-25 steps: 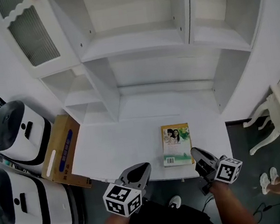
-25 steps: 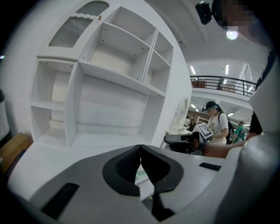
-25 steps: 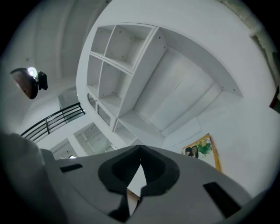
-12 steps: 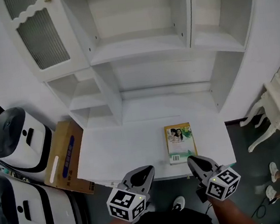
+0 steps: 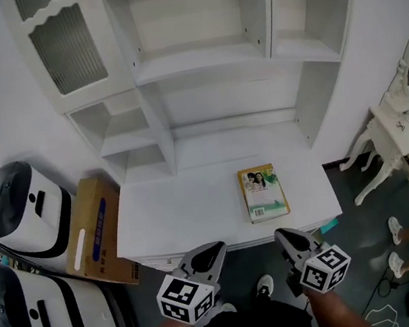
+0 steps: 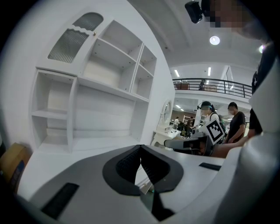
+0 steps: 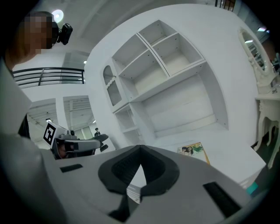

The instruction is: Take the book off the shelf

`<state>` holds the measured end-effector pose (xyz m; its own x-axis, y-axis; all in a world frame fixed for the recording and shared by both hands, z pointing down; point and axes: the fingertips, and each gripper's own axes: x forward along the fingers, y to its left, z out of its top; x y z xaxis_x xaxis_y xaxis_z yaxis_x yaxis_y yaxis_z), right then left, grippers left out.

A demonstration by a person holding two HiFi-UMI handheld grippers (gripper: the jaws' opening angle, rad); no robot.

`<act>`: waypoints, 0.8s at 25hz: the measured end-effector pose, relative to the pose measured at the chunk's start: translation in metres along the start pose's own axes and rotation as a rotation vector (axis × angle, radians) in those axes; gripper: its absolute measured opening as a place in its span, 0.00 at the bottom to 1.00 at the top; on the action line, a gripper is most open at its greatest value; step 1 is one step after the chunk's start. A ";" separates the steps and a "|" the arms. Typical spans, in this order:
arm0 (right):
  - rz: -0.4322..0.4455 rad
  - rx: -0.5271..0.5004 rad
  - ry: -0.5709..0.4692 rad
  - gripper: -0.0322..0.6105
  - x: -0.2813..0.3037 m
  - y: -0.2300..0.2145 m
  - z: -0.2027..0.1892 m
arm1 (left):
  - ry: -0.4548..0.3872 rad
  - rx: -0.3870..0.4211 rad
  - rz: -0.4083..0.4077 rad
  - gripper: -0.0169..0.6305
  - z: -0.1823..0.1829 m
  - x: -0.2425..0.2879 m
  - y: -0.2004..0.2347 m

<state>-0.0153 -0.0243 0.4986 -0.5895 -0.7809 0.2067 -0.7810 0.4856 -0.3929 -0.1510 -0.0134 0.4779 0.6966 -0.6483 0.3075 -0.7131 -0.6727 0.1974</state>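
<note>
Book [image 5: 263, 193]: flat, cover up, on the right part of the table [image 5: 174, 215], near its front edge.
Long axis: runs from the table's front edge toward its back, slightly slanted; a short end faces the person.
Shelf compartments [image 5: 199, 62]: above the back of the table; no book visible in them.
Left tongs [image 5: 211, 251]: off the table's front edge, opposite its middle; jaws together, nothing between.
Right tongs [image 5: 283, 235]: off the table's front edge, opposite the book's near end; jaws together, empty.
Nearer hand: the right, by judgement; the book lies just ahead of it across the table's edge.
Coming move: probably calls for parting the right tongs first.
</note>
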 end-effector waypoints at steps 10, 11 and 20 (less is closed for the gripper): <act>-0.092 -0.036 -0.025 0.09 -0.030 0.024 -0.016 | 0.005 0.019 -0.059 0.04 -0.017 -0.029 -0.015; -0.095 -0.039 -0.025 0.09 -0.032 0.024 -0.015 | 0.000 0.019 -0.061 0.04 -0.016 -0.030 -0.018; -0.073 -0.070 0.023 0.09 -0.043 0.008 -0.014 | -0.031 -0.001 -0.002 0.04 -0.009 -0.017 -0.024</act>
<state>0.0008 0.0184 0.4998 -0.5346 -0.8062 0.2535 -0.8340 0.4548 -0.3124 -0.1466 0.0166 0.4764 0.6998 -0.6581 0.2778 -0.7121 -0.6734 0.1986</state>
